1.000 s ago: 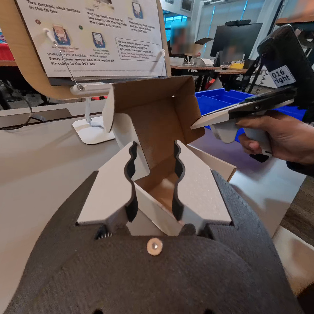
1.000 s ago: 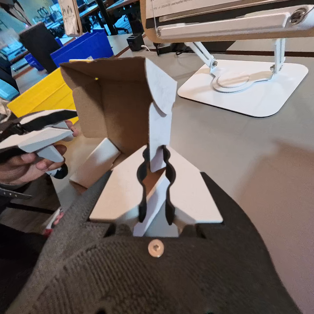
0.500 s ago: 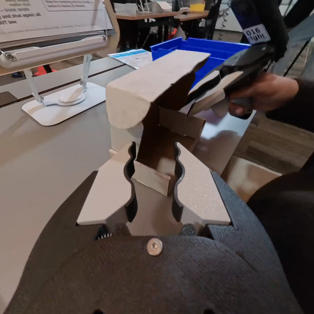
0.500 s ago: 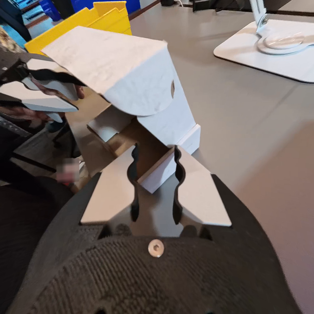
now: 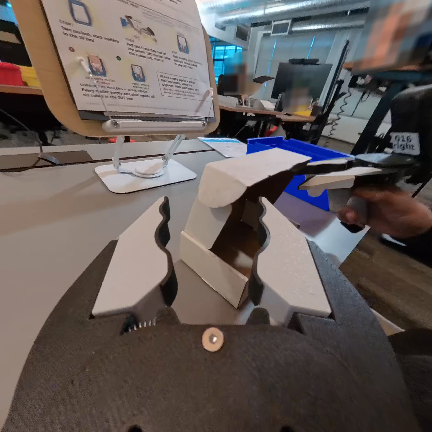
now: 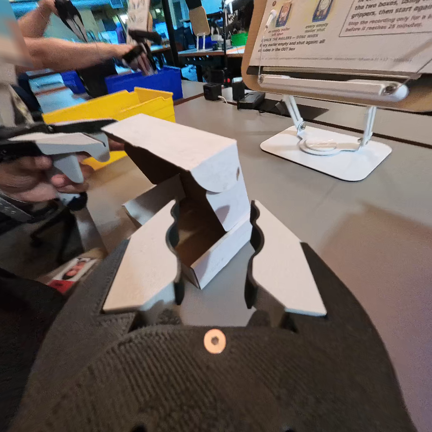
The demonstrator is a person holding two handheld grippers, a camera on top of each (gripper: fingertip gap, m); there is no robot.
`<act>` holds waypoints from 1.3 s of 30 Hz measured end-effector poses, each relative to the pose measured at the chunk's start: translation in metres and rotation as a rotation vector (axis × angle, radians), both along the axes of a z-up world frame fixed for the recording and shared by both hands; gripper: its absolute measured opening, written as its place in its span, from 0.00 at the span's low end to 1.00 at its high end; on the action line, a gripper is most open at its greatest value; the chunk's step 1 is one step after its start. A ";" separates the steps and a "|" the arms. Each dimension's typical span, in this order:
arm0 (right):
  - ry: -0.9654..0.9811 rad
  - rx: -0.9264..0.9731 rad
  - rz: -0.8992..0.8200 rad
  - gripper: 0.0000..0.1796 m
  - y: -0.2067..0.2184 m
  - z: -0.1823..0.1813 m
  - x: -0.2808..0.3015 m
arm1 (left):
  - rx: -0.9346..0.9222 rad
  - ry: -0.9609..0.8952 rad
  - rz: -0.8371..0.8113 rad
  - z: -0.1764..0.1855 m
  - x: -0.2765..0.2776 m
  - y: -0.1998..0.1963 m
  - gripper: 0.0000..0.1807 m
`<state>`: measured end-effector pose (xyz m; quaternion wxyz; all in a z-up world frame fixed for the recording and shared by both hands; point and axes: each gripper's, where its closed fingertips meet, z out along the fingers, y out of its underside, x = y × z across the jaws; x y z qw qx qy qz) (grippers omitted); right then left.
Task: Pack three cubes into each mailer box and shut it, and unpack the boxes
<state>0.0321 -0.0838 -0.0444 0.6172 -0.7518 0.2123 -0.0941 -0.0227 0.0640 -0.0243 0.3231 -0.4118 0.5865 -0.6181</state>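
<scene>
Mailer box (image 5: pixel 233 184): cardboard, matt white outside with a faint mottled grain, raw brown kraft inside.
Left gripper (image 5: pixel 214 236): fingers (image 5: pixel 138 261) of matt white plastic, finely speckled, with black wavy inner pads; body behind them is dark, rough, ridged in layers, with one shiny metal screw.
Right gripper (image 6: pixel 214 243): same finish, ridging clear on the dark body.
Table (image 5: pixel 46 222) beneath both: smooth grey, low sheen, soft reflections.
Ahead of the left gripper: document stand (image 5: pixel 145 173) with a smooth white base and bright metal struts, wood-look board, printed paper sheet (image 5: pixel 131 53).
Blue bin (image 5: pixel 301 149) and yellow bin (image 6: pixel 131 105): smooth moulded plastic, slightly glossy.
</scene>
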 end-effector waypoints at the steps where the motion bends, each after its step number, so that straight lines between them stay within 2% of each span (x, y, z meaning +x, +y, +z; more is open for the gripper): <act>1: -0.026 -0.033 -0.009 0.33 0.002 -0.003 0.000 | 0.023 -0.004 0.000 -0.002 0.000 -0.006 0.40; 6: -0.073 -0.115 -0.027 0.28 0.014 -0.014 0.004 | 0.113 0.001 0.026 -0.014 0.008 -0.022 0.39; 9: -0.024 -0.086 0.020 0.25 0.022 -0.016 -0.003 | 0.094 0.027 -0.008 -0.017 0.010 -0.033 0.34; 15: 0.045 -0.062 0.057 0.22 0.021 -0.023 -0.012 | 0.119 0.033 -0.050 -0.021 0.001 -0.036 0.31; 19: 0.105 -0.101 0.085 0.19 0.019 -0.037 -0.016 | 0.169 0.100 -0.089 -0.038 -0.003 -0.039 0.31; 23: 0.083 -0.149 0.095 0.21 0.016 -0.042 -0.018 | 0.290 0.115 -0.113 -0.050 -0.007 -0.040 0.33; 25: 0.080 -0.155 0.115 0.25 0.016 -0.042 -0.021 | 0.335 0.132 -0.123 -0.055 -0.009 -0.040 0.36; 31: 0.062 -0.160 0.124 0.32 0.006 -0.038 -0.022 | 0.316 0.111 -0.132 -0.048 -0.012 -0.037 0.40; 35: -0.017 -0.145 0.097 0.31 -0.002 -0.026 -0.023 | 0.299 0.045 -0.094 -0.035 -0.013 -0.030 0.38; 39: -0.206 -0.204 0.049 0.26 -0.006 -0.015 -0.027 | 0.303 -0.018 -0.070 -0.026 -0.017 -0.029 0.33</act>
